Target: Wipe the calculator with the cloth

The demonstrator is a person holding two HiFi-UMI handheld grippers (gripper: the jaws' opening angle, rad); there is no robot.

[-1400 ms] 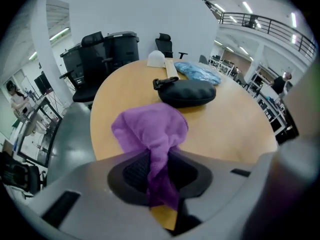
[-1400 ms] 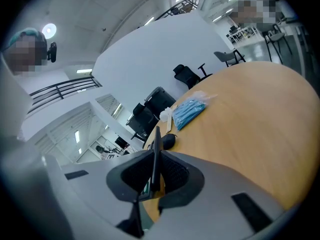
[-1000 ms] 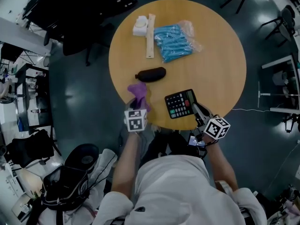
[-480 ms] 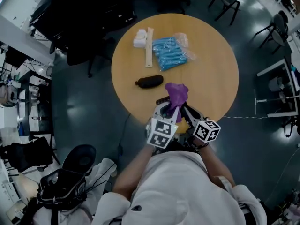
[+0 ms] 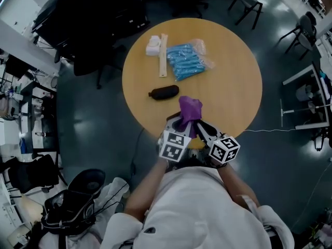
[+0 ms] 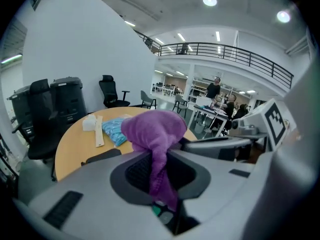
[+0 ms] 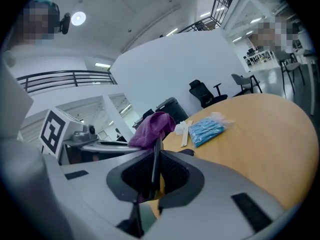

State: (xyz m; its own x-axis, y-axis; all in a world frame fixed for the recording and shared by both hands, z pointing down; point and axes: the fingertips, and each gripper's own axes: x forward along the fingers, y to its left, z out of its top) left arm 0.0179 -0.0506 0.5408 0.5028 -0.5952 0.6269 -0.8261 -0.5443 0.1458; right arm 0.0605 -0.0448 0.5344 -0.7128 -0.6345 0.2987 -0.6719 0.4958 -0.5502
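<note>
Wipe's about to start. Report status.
Left gripper jaws shut on cloth. Right gripper jaws shut on calculator, held edge-on. Cloth close by it; contact unclear. Black pouch well clear.

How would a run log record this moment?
left hand-held gripper: holds cloth | right hand-held gripper: holds calculator | cloth beside calculator

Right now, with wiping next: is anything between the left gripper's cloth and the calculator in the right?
Nothing visible. The left gripper grips the purple cloth close beside the calculator clamped edge-on in the right gripper.
</note>
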